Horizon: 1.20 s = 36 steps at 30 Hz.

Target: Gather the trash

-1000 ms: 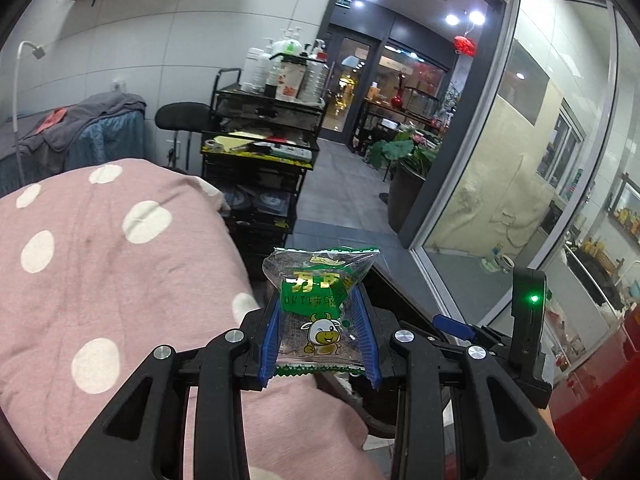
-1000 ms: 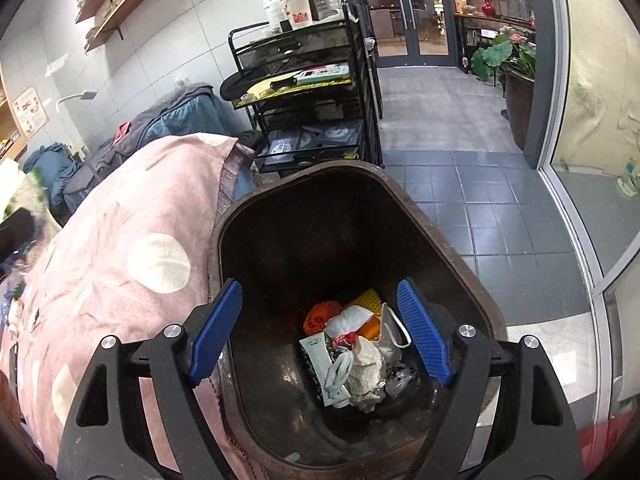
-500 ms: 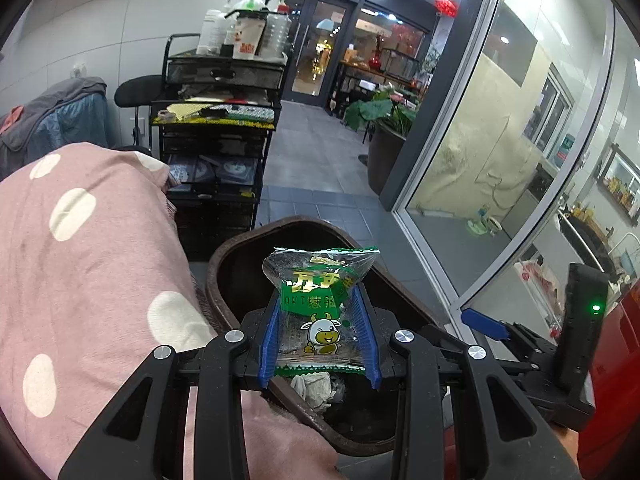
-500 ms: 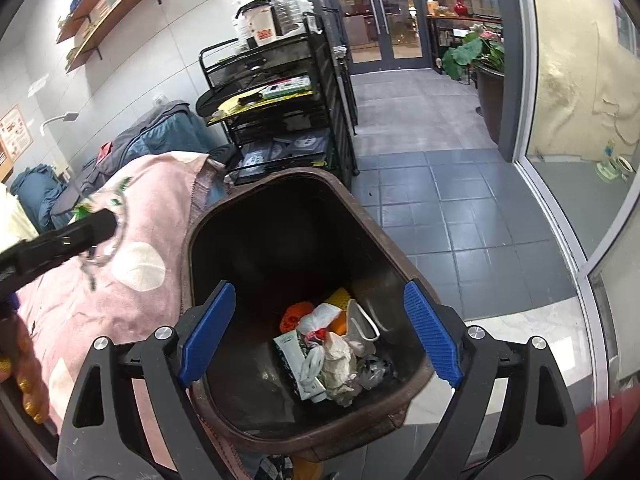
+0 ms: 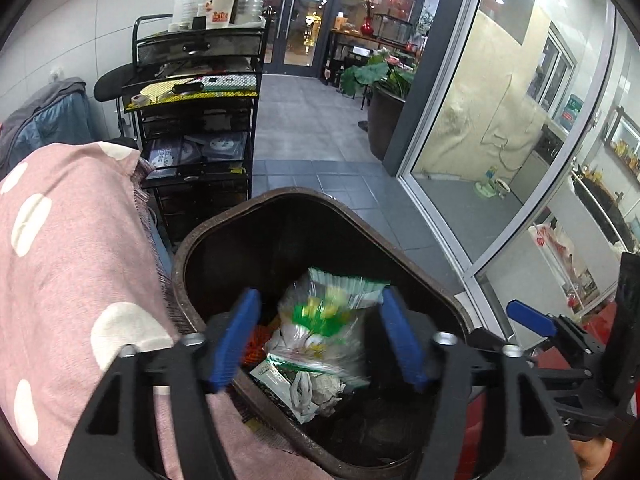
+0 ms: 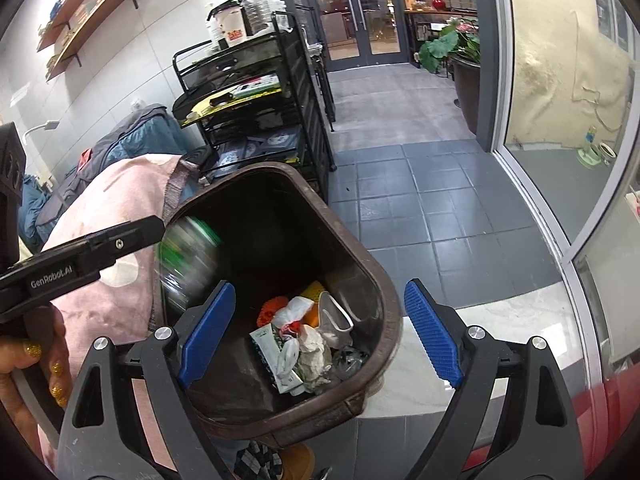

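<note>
Jaws on my left gripper have just been opening, and the snack wrapper sits blurred between the blue pads with a gap on each side, so I read it as released, no longer pinched, over the mouth of the brown trash bin. From the right wrist view I see the same wrapper as a green smear just inside the bin's near-left wall, beside the left tool's black finger. My right gripper is spread wide with nothing in it, held above the bin. Crumpled paper and other rubbish lie at the bottom. Pink dotted cloth lies just beside the bin.
</note>
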Available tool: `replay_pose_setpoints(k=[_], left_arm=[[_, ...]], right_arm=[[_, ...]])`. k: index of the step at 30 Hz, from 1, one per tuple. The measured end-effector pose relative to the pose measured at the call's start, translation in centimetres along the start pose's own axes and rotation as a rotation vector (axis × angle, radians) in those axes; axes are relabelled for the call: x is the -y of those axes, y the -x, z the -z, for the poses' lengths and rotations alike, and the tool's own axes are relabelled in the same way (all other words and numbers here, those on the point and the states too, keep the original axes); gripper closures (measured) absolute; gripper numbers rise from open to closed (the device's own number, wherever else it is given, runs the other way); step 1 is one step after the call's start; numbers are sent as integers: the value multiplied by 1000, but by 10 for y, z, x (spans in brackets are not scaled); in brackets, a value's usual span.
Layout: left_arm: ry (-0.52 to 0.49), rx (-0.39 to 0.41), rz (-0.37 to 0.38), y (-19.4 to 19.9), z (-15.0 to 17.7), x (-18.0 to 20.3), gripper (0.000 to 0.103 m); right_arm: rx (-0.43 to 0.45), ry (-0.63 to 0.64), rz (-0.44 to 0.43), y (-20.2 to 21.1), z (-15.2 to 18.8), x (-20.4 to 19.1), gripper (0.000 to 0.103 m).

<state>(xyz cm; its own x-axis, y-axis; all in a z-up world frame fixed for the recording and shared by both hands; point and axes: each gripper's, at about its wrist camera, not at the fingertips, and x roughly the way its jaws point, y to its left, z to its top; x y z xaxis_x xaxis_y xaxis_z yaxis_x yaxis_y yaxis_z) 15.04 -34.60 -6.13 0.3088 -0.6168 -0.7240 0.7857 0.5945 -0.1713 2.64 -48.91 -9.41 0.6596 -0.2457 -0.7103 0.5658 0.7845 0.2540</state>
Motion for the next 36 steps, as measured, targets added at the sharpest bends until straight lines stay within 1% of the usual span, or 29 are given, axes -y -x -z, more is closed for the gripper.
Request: replay_pose_setpoints(k=[3, 5, 10, 15, 19, 23, 31, 36], left_arm=[[-7, 13, -13, 0, 4, 2, 11], [-9, 13, -11, -1, 6, 2, 6], [-18, 21, -19, 1, 7, 3, 6], [-5, 69, -45, 17, 7, -1, 6], [-9, 132, -57, 39, 6, -1, 6], [-16, 181, -70, 60, 9, -1, 6], [11, 251, -80, 98, 27, -11, 6], [50, 301, -122, 125, 42, -27, 6]], right_arm=[[-4, -5, 10, 0, 1, 3, 17], [-8, -11, 12, -1, 1, 6, 17], [-11, -13, 16, -2, 1, 7, 17], [-15, 6, 23, -4, 1, 4, 17], [-10, 3, 34, -4, -1, 2, 17], [4, 2, 33, -1, -2, -1, 12], [24, 35, -7, 3, -2, -22, 11], [59, 67, -33, 10, -4, -44, 10]])
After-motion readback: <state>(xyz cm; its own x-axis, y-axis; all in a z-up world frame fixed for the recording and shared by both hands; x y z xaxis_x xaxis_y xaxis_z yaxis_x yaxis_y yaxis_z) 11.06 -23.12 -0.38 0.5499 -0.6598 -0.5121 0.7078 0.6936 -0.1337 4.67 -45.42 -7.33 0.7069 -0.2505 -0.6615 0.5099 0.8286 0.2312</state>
